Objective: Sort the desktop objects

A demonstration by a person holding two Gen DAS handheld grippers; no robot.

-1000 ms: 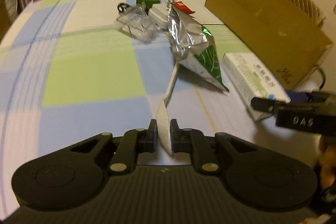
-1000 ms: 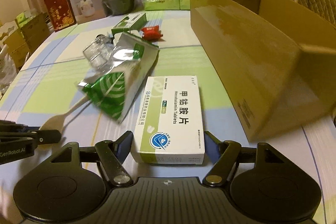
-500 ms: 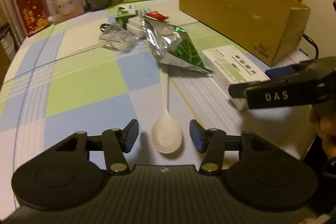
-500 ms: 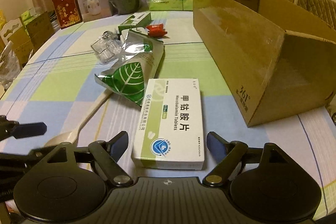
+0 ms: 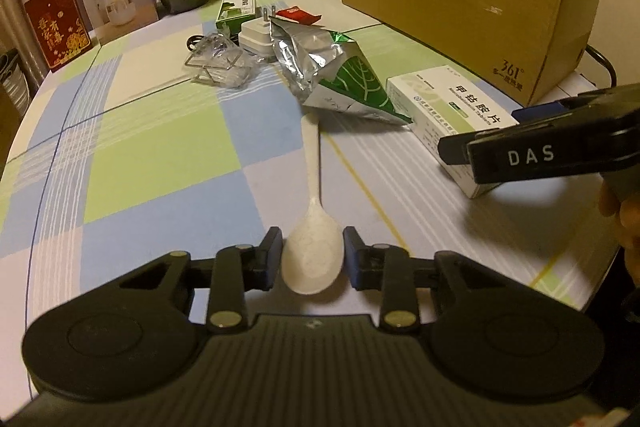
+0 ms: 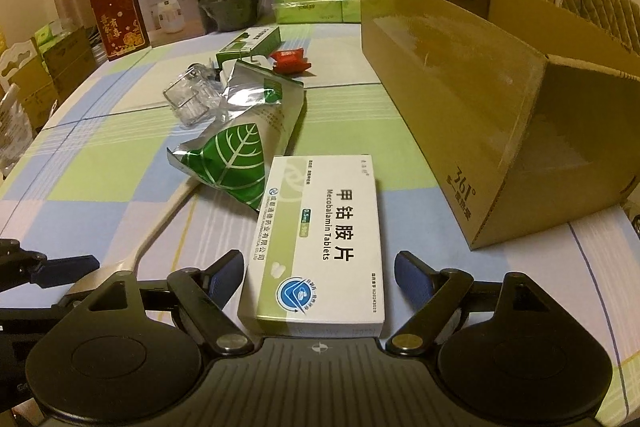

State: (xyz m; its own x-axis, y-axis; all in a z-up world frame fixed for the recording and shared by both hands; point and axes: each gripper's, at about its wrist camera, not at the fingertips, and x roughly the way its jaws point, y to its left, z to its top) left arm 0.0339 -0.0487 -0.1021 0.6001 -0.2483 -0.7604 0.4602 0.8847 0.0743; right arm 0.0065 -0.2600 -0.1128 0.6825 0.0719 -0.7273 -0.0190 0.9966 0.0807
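Checkered blue/green/white tabletop [image 5: 160,155], dim warm light, curtains and stacked boxes along the top of both frames. Open cardboard box [image 6: 500,99] fills the right side of the right wrist view, likely the sort target.

Left tongs [image 5: 312,255]: the white plastic spoon [image 5: 312,255] has its bowl lying flat between the tips at lower centre, pads touching or just beside the bowl edges. Looks clenched on it, though I can't tell how firm the contact is. The handle runs up-frame, its far end tucked under the foil snack bag [image 5: 332,75].

Right tongs [image 6: 319,273]: released, jaws spread wide either side of the Mecobalamin tablet box [image 6: 320,239], which lies flat at lower centre of that view. Clear gaps on both sides, no contact.

Handling, my read:
- Spoon: very light, thin, stiff but flexy. The bowl is curved and slick, so a side pinch could squirt it out. The neck or handle would be a safer hold. Lifting will drag the handle from under the bag.
- Tablet box: light carton, crushes if squeezed hard. Take it across the long sides, moderate force.
- Foil bag: crinkly, soft, slippery, probably near empty.

Further up: clear plastic packaging [image 5: 218,63], white charger [image 5: 256,35], red sachet [image 5: 298,15], small green carton [image 5: 236,11].
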